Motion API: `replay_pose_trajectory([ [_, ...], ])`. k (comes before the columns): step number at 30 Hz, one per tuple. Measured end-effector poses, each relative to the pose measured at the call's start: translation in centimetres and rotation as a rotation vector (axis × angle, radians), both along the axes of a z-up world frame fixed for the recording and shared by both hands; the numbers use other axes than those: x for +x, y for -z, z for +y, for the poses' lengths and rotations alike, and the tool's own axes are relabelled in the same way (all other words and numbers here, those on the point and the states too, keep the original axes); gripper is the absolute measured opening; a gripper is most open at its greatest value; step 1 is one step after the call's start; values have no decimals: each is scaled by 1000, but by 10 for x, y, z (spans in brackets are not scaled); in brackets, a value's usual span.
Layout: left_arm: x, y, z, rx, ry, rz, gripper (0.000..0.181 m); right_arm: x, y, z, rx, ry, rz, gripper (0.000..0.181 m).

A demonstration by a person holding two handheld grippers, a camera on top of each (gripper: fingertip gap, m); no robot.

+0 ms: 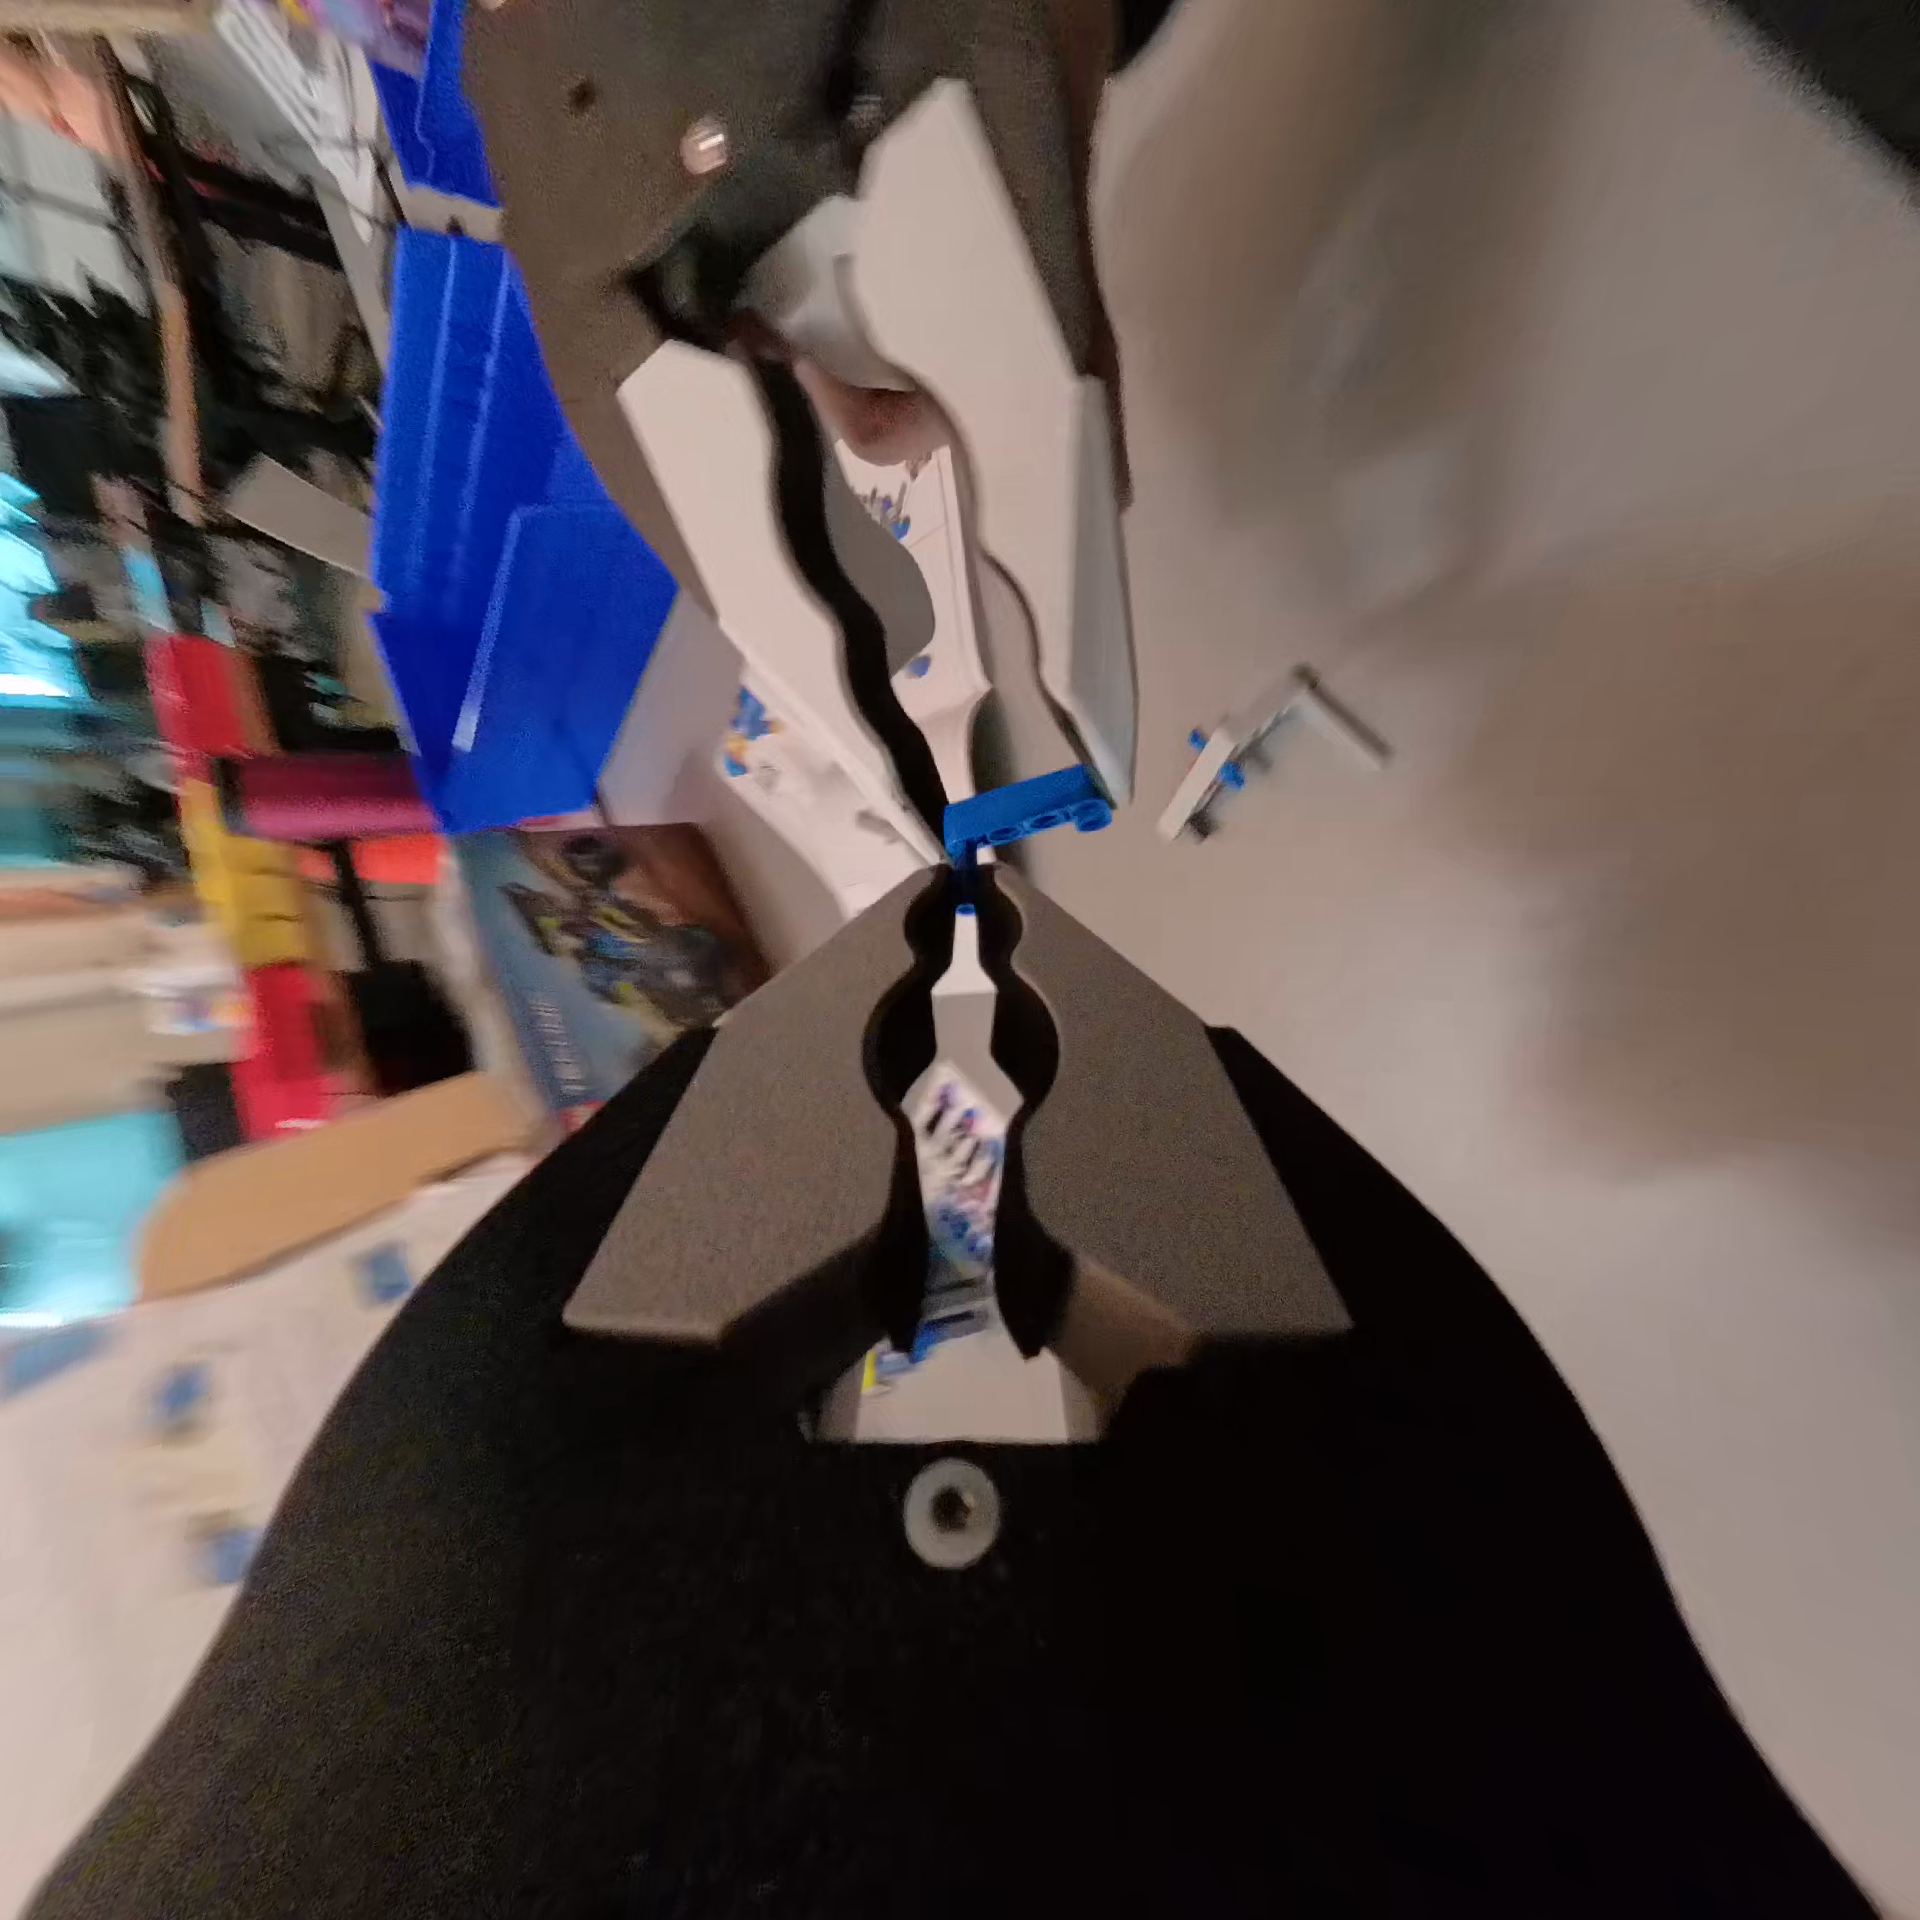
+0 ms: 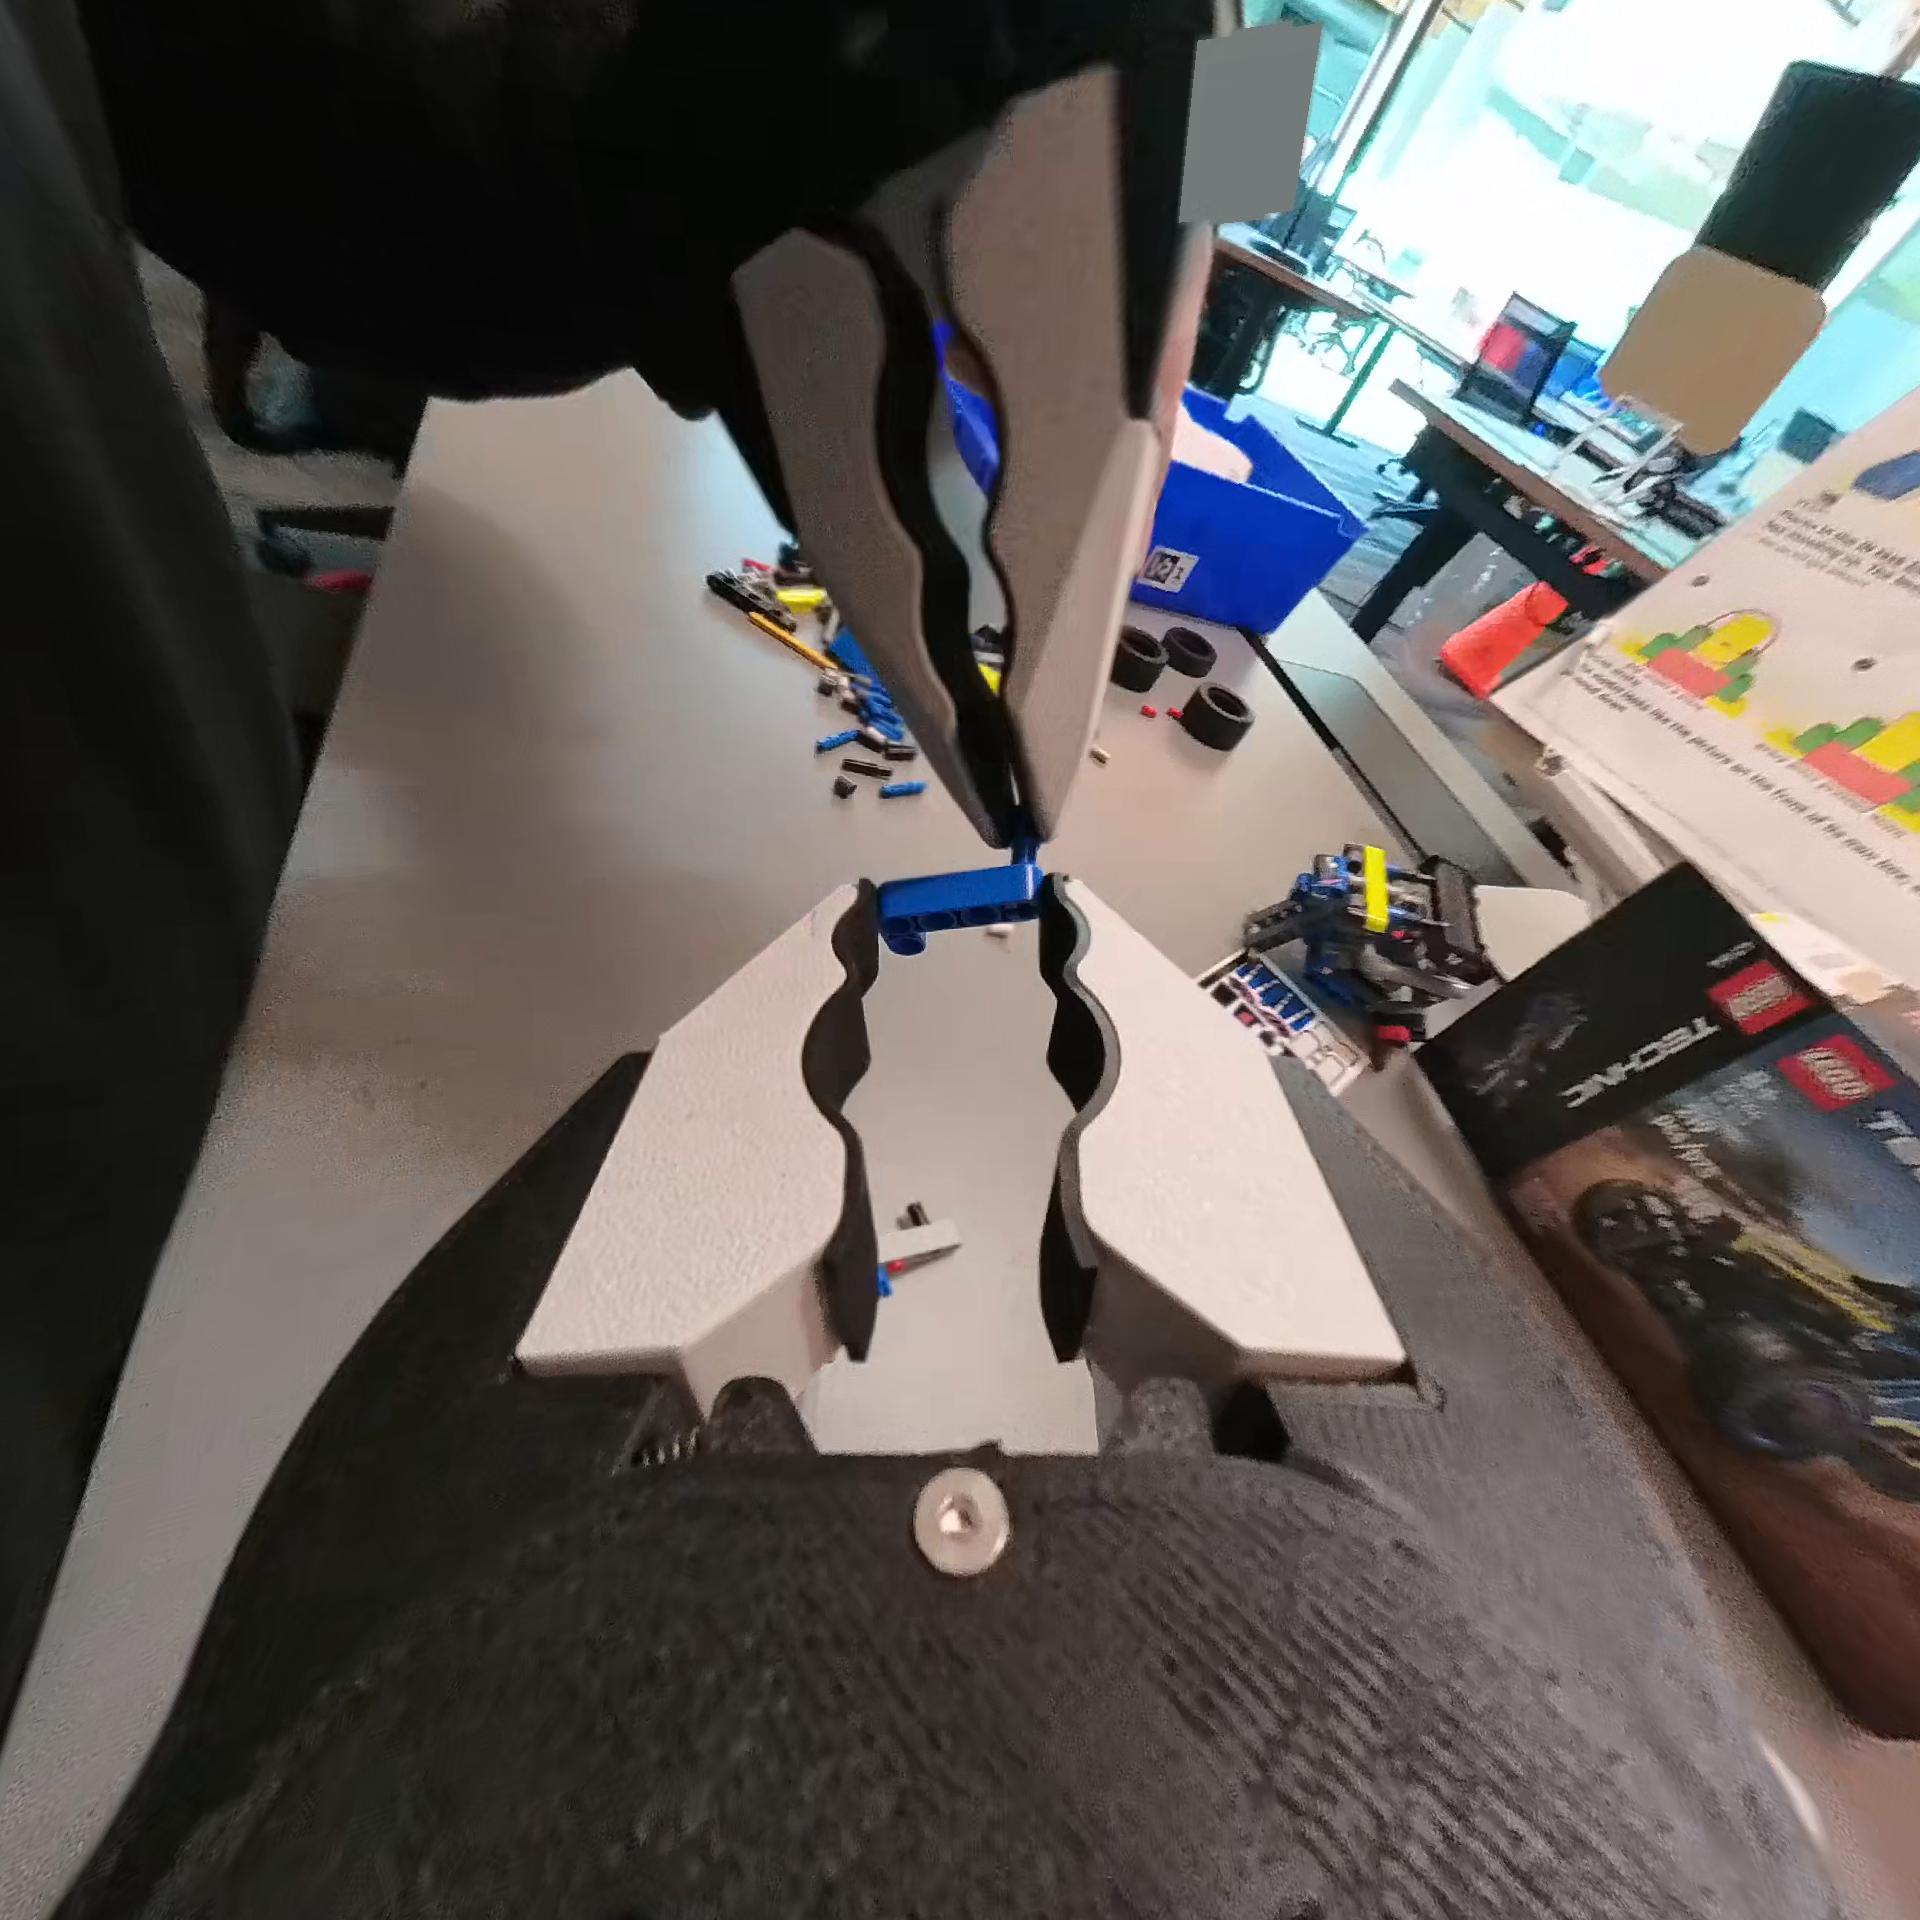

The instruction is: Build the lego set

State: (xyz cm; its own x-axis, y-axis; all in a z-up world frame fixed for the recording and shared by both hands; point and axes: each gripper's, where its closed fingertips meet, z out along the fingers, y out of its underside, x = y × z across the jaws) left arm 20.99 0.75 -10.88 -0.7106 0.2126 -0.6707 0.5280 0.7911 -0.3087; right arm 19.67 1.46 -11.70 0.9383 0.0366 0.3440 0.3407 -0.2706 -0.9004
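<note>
1. While the two tools meet tip to tip above the pale grey tabletop (image 2: 540, 727), the right gripper (image 2: 956, 914) pinches a short blue holed plastic beam (image 2: 961, 902) lengthwise between its pale fingertips, and the left gripper (image 1: 971, 883) has its dark tips pressed onto a small blue plastic pin (image 1: 966, 883) that meets one end of that beam.
2. Seating the pin looks like the step in hand (a judgement, since the joint is tiny), so the pin should stay square to the hole, with the push running straight along its axis and the beam braced against it.
3. A sideways twist could pop the pin loose or swing the beam in its grip, so firm, slow pressure is better than a jab.
4. Both parts hang in the air, clear of the table, which leaves free room beneath and toward the person's dark sleeve (image 2: 125, 727).
5. Farther off lie a scatter of small blue, black and yellow loose pieces (image 2: 842, 717), three black rubber tyres (image 2: 1179, 675) and a blue plastic bin (image 2: 1247, 530).
6. On the right stand a partly built blue-and-black model (image 2: 1371, 925) and the dark printed cardboard set box (image 2: 1714, 1195), so that side is crowded; withdrawal is easier upward or back.
</note>
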Motion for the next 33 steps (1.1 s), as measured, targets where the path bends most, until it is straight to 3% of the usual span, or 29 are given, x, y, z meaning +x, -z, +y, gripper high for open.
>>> replay_pose_trajectory([
  [4, -3, -8, -2, -210, -18, 270, 0, -3, -9, -1, 39, -8, -38, 31],
  [10, 0, -2, -1, -109, 56, 26, 0, -2, -4, -1, 52, -46, 99, 30],
  [18, 3, -7, 0, -242, -46, 174, 1, 0, -16, -1, 245, -65, 282, 30],
  [25, -2, -14, -4, -269, -33, 232, 1, -5, -25, -6, 339, -131, 401, 30],
  [33, -4, -11, 0, -201, -37, 219, 1, -6, -19, -2, 279, -98, 313, 31],
])
